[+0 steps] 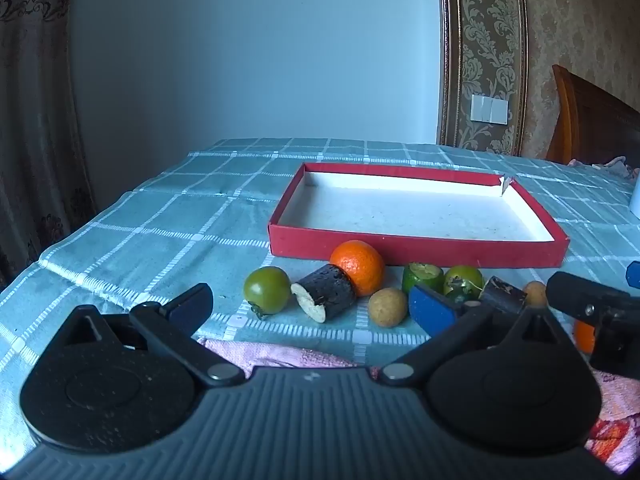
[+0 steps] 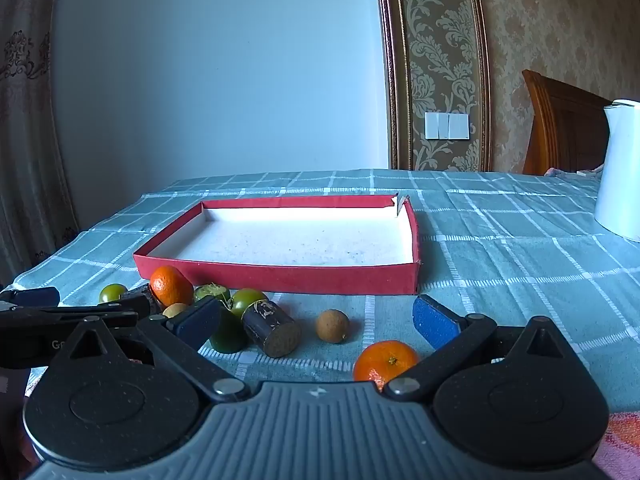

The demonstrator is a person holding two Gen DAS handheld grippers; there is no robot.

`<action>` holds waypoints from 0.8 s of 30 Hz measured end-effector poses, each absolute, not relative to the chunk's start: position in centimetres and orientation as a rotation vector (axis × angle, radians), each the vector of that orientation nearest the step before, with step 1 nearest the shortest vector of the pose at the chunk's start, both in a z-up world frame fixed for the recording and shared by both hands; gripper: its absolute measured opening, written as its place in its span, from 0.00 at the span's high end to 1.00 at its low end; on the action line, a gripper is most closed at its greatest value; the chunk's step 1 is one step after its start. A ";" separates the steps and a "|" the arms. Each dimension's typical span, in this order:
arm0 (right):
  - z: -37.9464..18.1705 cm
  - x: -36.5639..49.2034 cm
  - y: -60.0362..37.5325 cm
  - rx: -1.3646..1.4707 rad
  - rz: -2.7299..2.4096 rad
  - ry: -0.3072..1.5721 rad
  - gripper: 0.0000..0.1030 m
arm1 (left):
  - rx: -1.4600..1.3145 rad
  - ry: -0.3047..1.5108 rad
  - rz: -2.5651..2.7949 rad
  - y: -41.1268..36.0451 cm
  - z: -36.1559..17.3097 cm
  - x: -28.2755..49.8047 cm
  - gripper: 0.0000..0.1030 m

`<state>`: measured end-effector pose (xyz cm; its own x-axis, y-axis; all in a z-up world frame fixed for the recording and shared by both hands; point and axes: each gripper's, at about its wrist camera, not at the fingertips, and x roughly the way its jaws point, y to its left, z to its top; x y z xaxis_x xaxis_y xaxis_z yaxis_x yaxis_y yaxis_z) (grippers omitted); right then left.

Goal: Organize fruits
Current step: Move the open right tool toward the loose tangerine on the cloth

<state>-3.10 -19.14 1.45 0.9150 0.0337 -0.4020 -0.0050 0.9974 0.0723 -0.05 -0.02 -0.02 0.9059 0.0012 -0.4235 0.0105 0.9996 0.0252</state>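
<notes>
Both grippers hover low over the near edge of the table, nothing held. Left gripper (image 1: 310, 306): fingers spread full wide, empty. Right gripper (image 2: 316, 320): same, full wide, empty.

Red tray (image 2: 280, 278) sits mid-table, white inside, nothing in it yet. Far right corner of its wall is torn, so don't load against that.

Fruit is strung along the tray's near wall: orange (image 1: 357, 267) touching or almost touching the wall, green tomato (image 1: 267, 290) at the left end, dark cane piece (image 1: 326, 298) leaning on the orange, small tan longan (image 1: 387, 307) beside it. A second orange (image 2: 385, 362) lies apart, nearest the right gripper, with another longan (image 2: 332, 326) and another cane piece (image 2: 272, 332) just left of it.

Handling, my read: oranges light, soft skin, take across the middle, gentle squeeze. Tomatoes slick and bruise easily. Longans small, round, will roll or pop out; centre them on the pads. Cane stiff; grip across the barrel, not the cut ends.
</notes>
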 end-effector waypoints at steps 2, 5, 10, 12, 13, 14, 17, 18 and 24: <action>1.4 -3.1 -19.1 0.072 0.020 0.418 0.00 | 0.029 0.438 -0.005 0.0 -0.1 -0.1 0.00; 1.4 -3.1 -19.1 0.071 0.019 0.420 0.00 | 0.031 0.443 -0.005 0.5 -0.6 0.3 0.00; 1.3 -3.1 -19.2 0.067 0.012 0.418 0.00 | 0.030 0.436 -0.006 1.1 -1.4 0.8 0.00; 1.4 -3.2 -19.2 0.062 0.007 0.416 0.00 | 0.018 0.437 -0.006 1.4 -1.5 1.0 0.00; 1.4 -3.2 -19.3 0.060 0.007 0.416 0.00 | 0.009 0.434 -0.005 1.2 -1.3 1.3 0.00; 1.4 -3.2 -19.3 0.057 0.009 0.419 0.00 | 0.004 0.428 -0.004 1.3 -1.3 1.3 0.00; 1.2 -3.3 -19.2 0.047 0.020 0.431 0.00 | -0.014 0.427 0.002 1.5 -1.1 1.4 0.00; 1.1 -3.2 -19.3 0.046 0.020 0.436 0.00 | -0.018 0.429 -0.002 1.6 -1.0 1.4 0.00; 0.8 -2.7 -19.2 0.056 0.013 0.472 0.00 | 0.008 0.416 -0.003 1.0 -1.1 1.3 0.00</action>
<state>-2.74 -19.24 0.76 0.8908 0.0252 -0.4537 0.0009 0.9984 0.0572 1.29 0.97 -1.10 0.9149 -0.0012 -0.4037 0.0044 1.0000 0.0070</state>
